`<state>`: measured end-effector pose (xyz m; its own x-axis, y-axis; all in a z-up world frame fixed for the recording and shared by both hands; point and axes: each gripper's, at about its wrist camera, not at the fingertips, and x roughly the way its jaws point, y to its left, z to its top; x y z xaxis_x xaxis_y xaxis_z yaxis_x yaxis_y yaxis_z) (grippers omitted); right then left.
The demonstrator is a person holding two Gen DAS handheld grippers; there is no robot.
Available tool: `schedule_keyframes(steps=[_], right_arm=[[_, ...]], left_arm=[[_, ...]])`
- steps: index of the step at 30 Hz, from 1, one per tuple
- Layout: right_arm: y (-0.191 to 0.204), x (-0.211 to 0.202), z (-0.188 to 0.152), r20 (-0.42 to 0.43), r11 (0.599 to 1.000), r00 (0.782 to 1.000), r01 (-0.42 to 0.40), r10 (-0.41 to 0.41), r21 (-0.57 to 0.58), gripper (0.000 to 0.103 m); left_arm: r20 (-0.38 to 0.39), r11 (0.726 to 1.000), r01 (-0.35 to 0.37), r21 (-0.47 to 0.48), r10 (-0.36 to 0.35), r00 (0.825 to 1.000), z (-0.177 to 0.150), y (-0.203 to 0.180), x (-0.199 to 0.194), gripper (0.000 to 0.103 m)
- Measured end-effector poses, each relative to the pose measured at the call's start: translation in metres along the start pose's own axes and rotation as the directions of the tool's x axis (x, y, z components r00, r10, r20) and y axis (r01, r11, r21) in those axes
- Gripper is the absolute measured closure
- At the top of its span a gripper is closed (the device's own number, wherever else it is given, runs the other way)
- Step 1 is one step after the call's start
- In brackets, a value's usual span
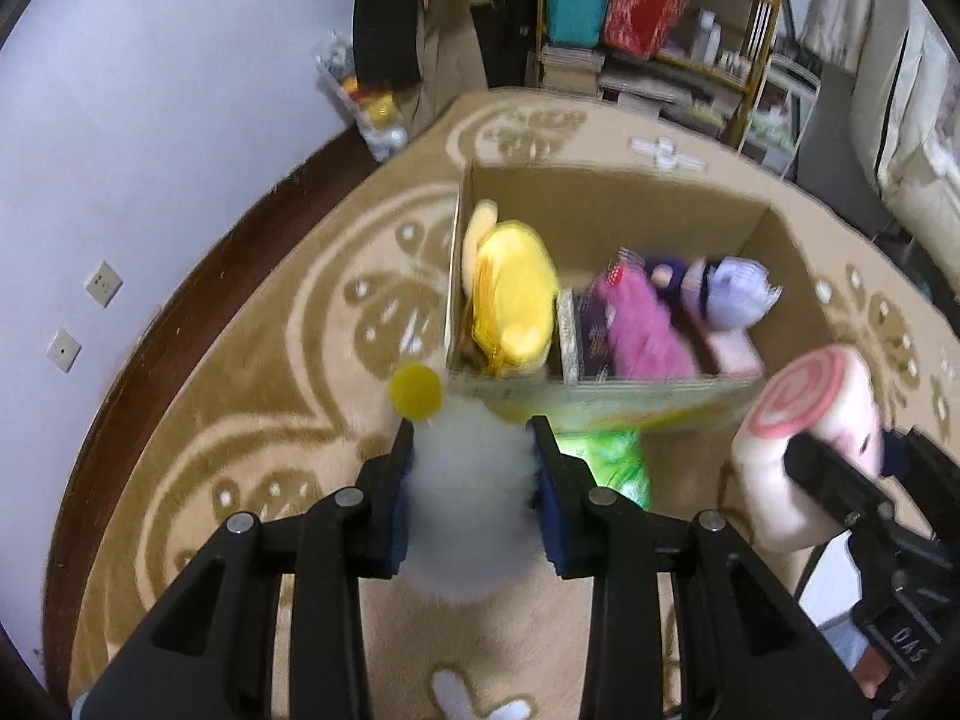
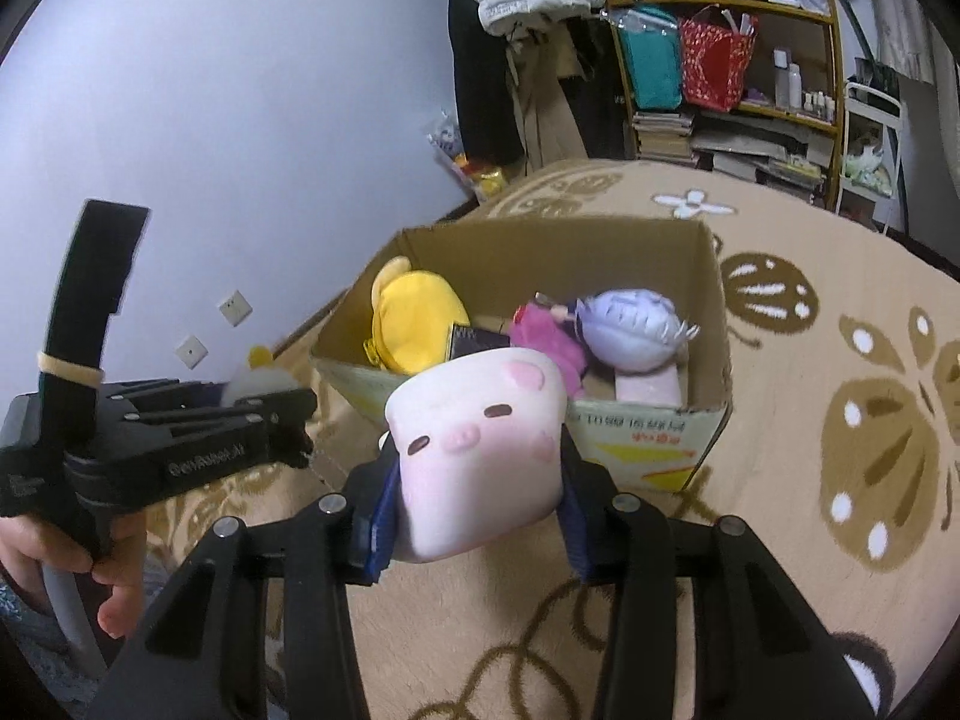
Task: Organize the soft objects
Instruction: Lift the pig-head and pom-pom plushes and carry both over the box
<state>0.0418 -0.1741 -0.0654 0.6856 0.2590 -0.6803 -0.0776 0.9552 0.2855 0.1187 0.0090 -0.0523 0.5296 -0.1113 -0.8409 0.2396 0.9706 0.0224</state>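
Note:
My left gripper [image 1: 474,438] is shut on a white fluffy plush [image 1: 468,498] with a yellow pompom [image 1: 415,391], held just before the near wall of a cardboard box [image 1: 600,393]. My right gripper [image 2: 477,456] is shut on a pink pig-faced pillow plush [image 2: 480,444], held above the rug in front of the box [image 2: 648,432]. The box holds a yellow plush [image 1: 516,294], a pink doll [image 1: 642,324] and a lavender-haired plush [image 1: 735,294]. The right gripper with the pink plush [image 1: 804,420] shows at the right of the left wrist view. The left gripper [image 2: 288,414] shows at the left of the right wrist view.
A tan patterned rug [image 2: 840,420] covers the floor. A white wall [image 1: 150,120] with sockets stands at left. A shelf [image 2: 750,60] with bags, bottles and books stands behind the box. Hanging clothes [image 2: 480,48] and a clear bag of items [image 1: 366,102] are by the wall.

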Motion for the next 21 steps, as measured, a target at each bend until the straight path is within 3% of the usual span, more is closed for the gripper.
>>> schedule_keyframes(steps=[7,14,21], right_arm=[[-0.002,-0.012,0.014,0.069,1.000,0.998,0.001,-0.001,-0.002,0.055],[0.001,-0.021,0.026,0.144,0.999,0.989,0.034,-0.031,-0.017,0.055],[0.003,-0.030,0.040,0.220,0.999,0.975,0.036,-0.030,-0.024,0.055]], left_arm=[[0.134,1.000,0.003,-0.004,-0.003,0.991,0.025,-0.003,-0.022,0.070],[0.250,1.000,0.019,-0.021,-0.013,0.968,0.041,-0.004,-0.040,0.070],[0.319,0.999,0.017,-0.048,-0.001,0.948,0.055,-0.004,-0.046,0.070]])
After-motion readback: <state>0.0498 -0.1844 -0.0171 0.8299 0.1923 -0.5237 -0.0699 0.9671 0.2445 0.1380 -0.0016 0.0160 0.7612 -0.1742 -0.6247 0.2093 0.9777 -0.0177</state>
